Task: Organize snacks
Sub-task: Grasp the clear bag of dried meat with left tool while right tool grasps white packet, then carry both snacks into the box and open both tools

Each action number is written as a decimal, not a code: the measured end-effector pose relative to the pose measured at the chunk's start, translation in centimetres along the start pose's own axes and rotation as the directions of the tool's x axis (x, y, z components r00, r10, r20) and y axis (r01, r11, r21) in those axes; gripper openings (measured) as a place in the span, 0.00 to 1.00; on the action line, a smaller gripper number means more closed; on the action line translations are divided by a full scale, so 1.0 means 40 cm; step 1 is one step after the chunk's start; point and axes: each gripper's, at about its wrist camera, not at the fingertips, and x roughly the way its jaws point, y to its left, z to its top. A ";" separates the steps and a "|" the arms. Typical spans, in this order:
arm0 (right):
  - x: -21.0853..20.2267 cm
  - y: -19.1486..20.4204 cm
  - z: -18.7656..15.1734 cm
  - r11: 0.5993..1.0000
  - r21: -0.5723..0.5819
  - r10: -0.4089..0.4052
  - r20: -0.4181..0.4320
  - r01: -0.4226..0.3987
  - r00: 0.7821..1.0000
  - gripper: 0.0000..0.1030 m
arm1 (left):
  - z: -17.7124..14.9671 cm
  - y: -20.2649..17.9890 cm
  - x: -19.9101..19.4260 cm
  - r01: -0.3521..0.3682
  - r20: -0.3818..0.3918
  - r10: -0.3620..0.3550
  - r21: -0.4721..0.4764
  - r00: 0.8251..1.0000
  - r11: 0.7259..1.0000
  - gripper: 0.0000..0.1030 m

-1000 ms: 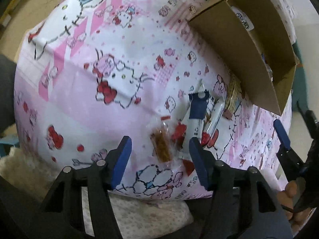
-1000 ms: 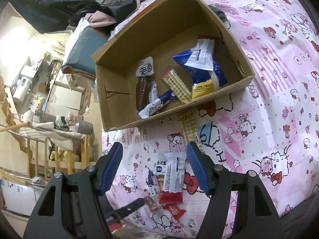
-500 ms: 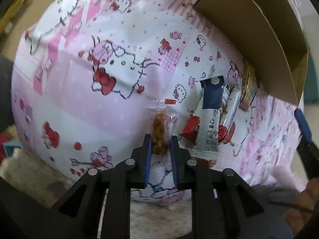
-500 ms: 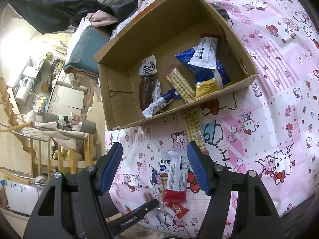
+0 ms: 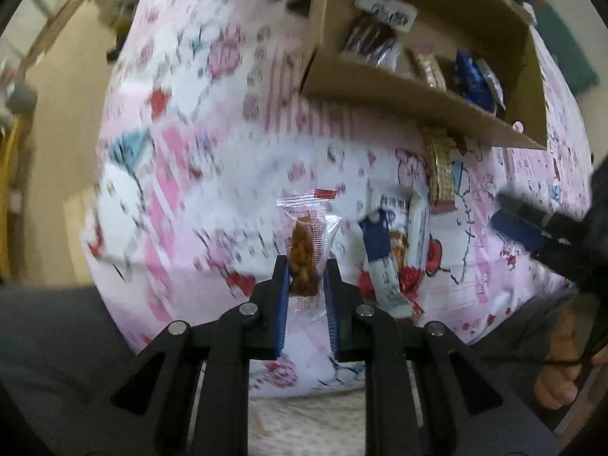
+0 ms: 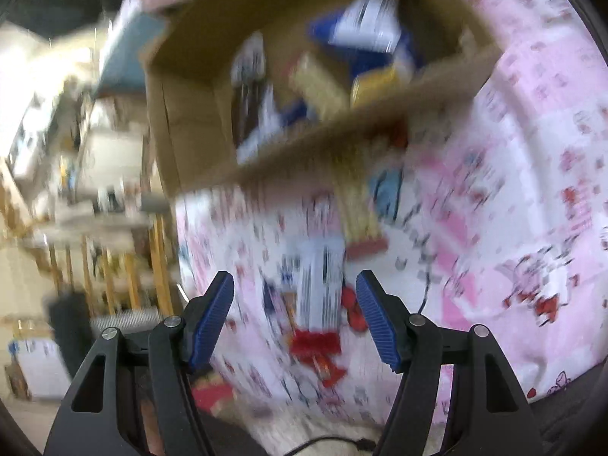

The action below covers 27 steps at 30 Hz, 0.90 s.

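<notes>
My left gripper is shut on a clear packet of brown snacks and holds it above the pink Hello Kitty cloth. Past it to the right lie a blue and white packet, a white packet and a tan wafer bar. The cardboard box holds several snacks. My right gripper is open over a white packet with a red end, not touching it. The box lies beyond, blurred. The right gripper also shows in the left wrist view.
The cloth-covered table ends near me in both views. A wooden rack and household clutter stand left of the table. A dark teal item lies behind the box. Both views are motion-blurred.
My left gripper closed on the clear snack packet and lifted it, swinging toward the box. My right gripper stayed open and moved lower, closer to the white packet.
</notes>
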 end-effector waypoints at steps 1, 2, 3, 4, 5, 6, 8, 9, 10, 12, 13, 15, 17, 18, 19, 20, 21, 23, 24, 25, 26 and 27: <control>0.021 0.001 -0.008 1.000 -0.001 0.006 -0.035 -0.006 0.999 0.67 | 0.009 0.002 -0.004 -0.007 0.009 0.007 0.011 1.000 1.000 0.14; 0.032 0.002 -0.012 1.000 -0.006 0.001 -0.051 -0.001 0.999 0.66 | 0.014 0.010 -0.005 -0.006 0.011 0.006 0.013 1.000 1.000 0.14; 0.046 0.008 -0.016 1.000 -0.026 -0.019 -0.067 0.017 0.998 0.64 | 0.019 0.020 -0.005 -0.005 0.012 0.005 0.010 1.000 1.000 0.14; 0.055 0.013 -0.018 0.998 -0.043 -0.041 -0.076 0.038 0.996 0.60 | 0.024 0.024 0.002 0.003 0.008 -0.003 0.002 1.000 1.000 0.14; 0.067 0.014 -0.021 0.996 -0.057 -0.067 -0.083 0.063 0.994 0.59 | 0.025 0.021 0.013 0.017 0.002 -0.017 -0.004 1.000 1.000 0.14; 0.083 0.014 -0.022 0.994 -0.068 -0.094 -0.096 0.088 0.991 0.55 | 0.025 0.019 0.024 0.036 -0.005 -0.037 -0.012 0.999 0.999 0.14; 0.112 0.012 -0.024 0.991 -0.076 -0.123 -0.124 0.114 0.985 0.50 | 0.021 0.018 0.043 0.051 -0.013 -0.051 -0.017 0.999 0.999 0.14; 0.127 0.007 -0.026 0.990 -0.070 -0.129 -0.140 0.120 0.982 0.49 | 0.013 0.017 0.047 0.057 -0.015 -0.057 -0.021 0.998 0.998 0.14; 0.138 0.004 -0.026 0.990 -0.067 -0.131 -0.151 0.122 0.980 0.48 | 0.015 0.020 0.051 0.069 -0.019 -0.069 -0.036 0.997 0.997 0.14; 0.163 -0.001 -0.025 0.990 -0.060 -0.134 -0.174 0.125 0.976 0.48 | 0.018 0.018 0.050 0.092 -0.018 -0.093 -0.050 0.996 0.995 0.14; 0.169 -0.007 -0.024 0.990 -0.058 -0.137 -0.175 0.129 0.975 0.48 | 0.020 0.016 0.048 0.098 -0.013 -0.099 -0.048 0.995 0.994 0.14; 0.178 -0.008 -0.015 0.992 -0.046 -0.123 -0.167 0.116 0.978 0.48 | 0.022 0.012 0.047 0.105 -0.006 -0.105 -0.048 0.994 0.993 0.14; 0.186 -0.008 -0.007 0.990 -0.049 -0.138 -0.167 0.132 0.976 0.46 | 0.025 0.014 0.050 0.110 -0.007 -0.110 -0.057 0.994 0.992 0.14; 0.189 -0.008 -0.005 0.989 -0.052 -0.142 -0.167 0.135 0.976 0.46 | 0.026 0.017 0.051 0.110 -0.008 -0.111 -0.063 0.994 0.992 0.14; 0.188 -0.003 -0.006 0.989 -0.058 -0.147 -0.163 0.139 0.976 0.40 | 0.027 0.022 0.050 0.113 -0.009 -0.114 -0.070 0.993 0.991 0.14; 0.185 0.000 -0.003 0.987 -0.072 -0.156 -0.153 0.146 0.976 0.33 | 0.028 0.023 0.050 0.116 -0.008 -0.116 -0.076 0.993 0.990 0.14; 0.182 0.002 -0.003 0.987 -0.079 -0.150 -0.148 0.139 0.978 0.31 | 0.029 0.024 0.047 0.121 -0.005 -0.122 -0.079 0.993 0.990 0.14; 0.167 0.000 -0.001 0.986 -0.082 -0.157 -0.128 0.147 0.979 0.31 | 0.028 0.023 0.038 0.134 0.005 -0.134 -0.078 0.991 0.988 0.14; 0.161 -0.001 -0.001 0.987 -0.083 -0.150 -0.120 0.141 0.981 0.31 | 0.027 0.027 0.032 0.137 0.009 -0.137 -0.076 0.991 0.988 0.14; 0.152 0.000 -0.001 0.988 -0.081 -0.138 -0.113 0.130 0.984 0.31 | 0.026 0.033 0.026 0.141 0.015 -0.140 -0.076 0.990 0.987 0.14; 0.151 0.003 -0.002 0.989 -0.081 -0.133 -0.109 0.125 0.985 0.31 | 0.027 0.035 0.023 0.142 0.017 -0.141 -0.077 0.990 0.987 0.14; 0.142 0.005 -0.003 0.990 -0.086 -0.122 -0.101 0.113 0.987 0.31 | 0.027 0.038 0.022 0.141 0.019 -0.140 -0.080 0.990 0.987 0.14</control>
